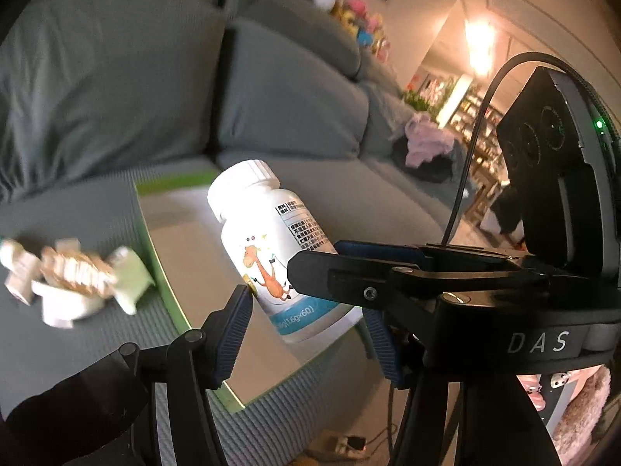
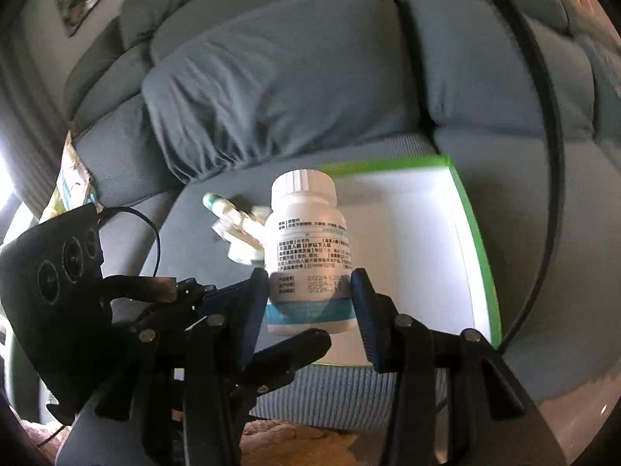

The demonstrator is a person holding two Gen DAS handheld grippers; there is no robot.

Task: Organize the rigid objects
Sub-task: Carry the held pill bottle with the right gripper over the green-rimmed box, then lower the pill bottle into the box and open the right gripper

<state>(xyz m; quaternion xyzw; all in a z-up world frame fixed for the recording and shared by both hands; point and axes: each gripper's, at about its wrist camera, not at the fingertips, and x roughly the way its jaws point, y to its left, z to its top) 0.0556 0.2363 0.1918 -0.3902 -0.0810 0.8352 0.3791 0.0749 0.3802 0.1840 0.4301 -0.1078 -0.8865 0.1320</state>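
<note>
R side first: right gripper point(image 2: 310, 306) is clamped narrow on the lower body of a white plastic pill bottle w/ ribbed cap and blue band at the base point(image 2: 306, 233). The bottle is roughly upright and held in the air over the near edge of the box.

The left gripper point(image 1: 306, 306) stands somewhat wider, its blue pads bracketing the same bottle's base. The bottle sits tilted btw them in the left wrist view. Can't tell whether those pads actually press or just flank it.

Below and beyond is a shallow white cardboard box w/ green rim point(image 2: 471, 213), lying flat on the grey sofa seat cushion point(image 2: 543, 178). The inside looks bare white as far as visible, though the bottle and gripper hide part of the floor.

Just beside the box, on the cushion, is a loose pile of small pale wrapped packets point(image 1: 73, 279) and a small green-capped tube point(image 2: 211, 202). They are blurred, so exact items unclear.

Progress, judged: early. Nothing seems boxed yet. The bottle is lifted but not placed, and the pile looks untouched. Left to do: prob. set the bottle in the box, then the small items.
</note>
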